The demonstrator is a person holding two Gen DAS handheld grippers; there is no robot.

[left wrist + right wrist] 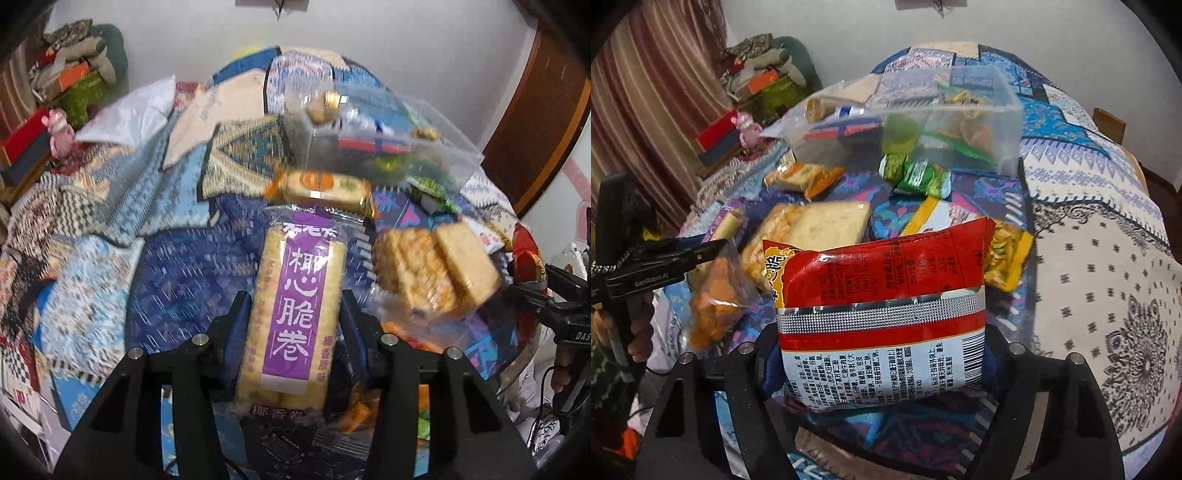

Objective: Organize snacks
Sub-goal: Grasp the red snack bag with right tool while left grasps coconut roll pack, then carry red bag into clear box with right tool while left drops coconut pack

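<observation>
Both hands are loaded mid-sort: the left tongs are clenched on a purple-labelled coconut roll pack, held upright between the blue pads, while the right tongs grip a red and white snack bag across its lower half. Just beyond them, loose snacks lie on the patterned cloth of the bench: a clear pack of crackers, an orange-sealed biscuit pack and green candy packs. Farther back sits the clear plastic bin, already partly filled. The likely step is carrying both packs to that bin; it looks best done one at a time, lifting clear of the loose heap and releasing low inside the walls.
</observation>
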